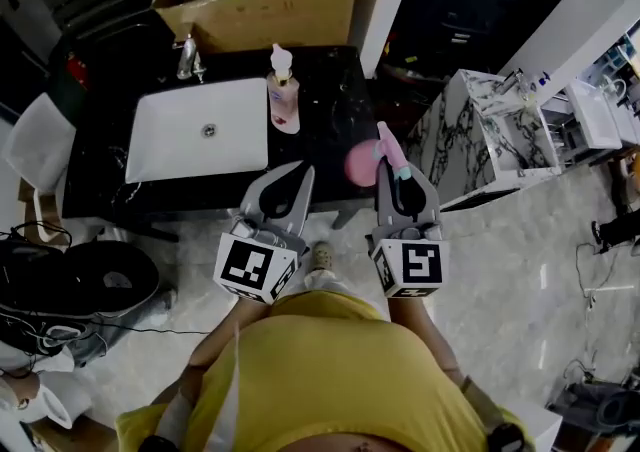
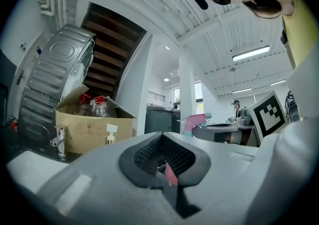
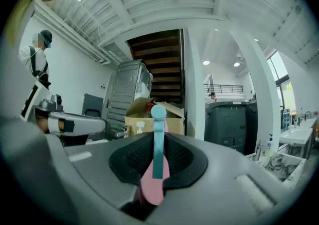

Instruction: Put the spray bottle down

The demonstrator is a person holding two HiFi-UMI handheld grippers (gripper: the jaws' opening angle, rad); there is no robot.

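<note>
Spray bottle [image 1: 364, 162] [image 3: 152, 184]: pink, with a teal trigger. It was off the counter, held in the air and seen over the front right corner of the black counter [image 1: 330, 90]. The nozzle end pointed away from the person.

Right gripper [image 1: 398, 172] [image 3: 158, 137]: jaws were closed on the bottle, pads pressing its head from both sides. The trigger stood upright between them and the round body hung to the left of the jaws in the head view.

Left gripper [image 1: 300, 172] [image 2: 162, 142]: jaws were together with nothing in them. It was beside the right gripper, at the counter's front edge. Its own view showed the bottle [image 2: 195, 121] off to the right.

Counter: a white sink [image 1: 160, 140] took up the left half, with a faucet [image 1: 187, 57] at the back edge. A soap bottle [image 1: 283, 95] stood upright just right of the sink, toward the back. An open cardboard box [image 1: 260, 15] sat behind the counter's back edge.

A marble-patterned unit [image 1: 480, 130] stood to the right, apart from the counter.
</note>
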